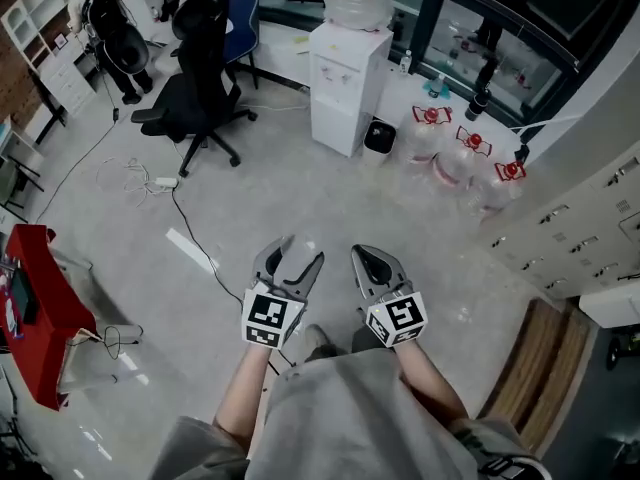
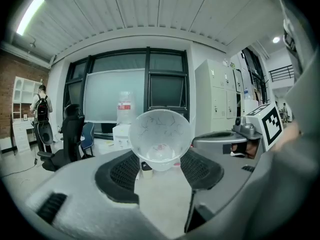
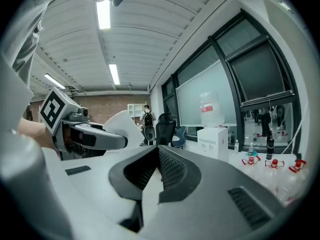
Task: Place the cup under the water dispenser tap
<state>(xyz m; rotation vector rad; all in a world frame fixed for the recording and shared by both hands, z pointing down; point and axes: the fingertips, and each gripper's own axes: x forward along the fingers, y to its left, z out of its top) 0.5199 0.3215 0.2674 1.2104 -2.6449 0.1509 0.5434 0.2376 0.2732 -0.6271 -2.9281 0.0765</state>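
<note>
Left gripper (image 1: 292,256) jaws pinch the cup (image 2: 160,136), axis level, mouth facing back; right gripper (image 1: 368,258) jaws pressed together.

Office: swivel chairs (image 1: 200,68), water dispenser (image 1: 345,88), locker wall (image 1: 580,238), spare water bottles (image 1: 455,158), shelving (image 1: 45,43).

Your cup (image 2: 160,134) is translucent white; the dispenser (image 1: 345,88) at twelve o'clock is white, the table (image 1: 45,303) at eight o'clock red.
</note>
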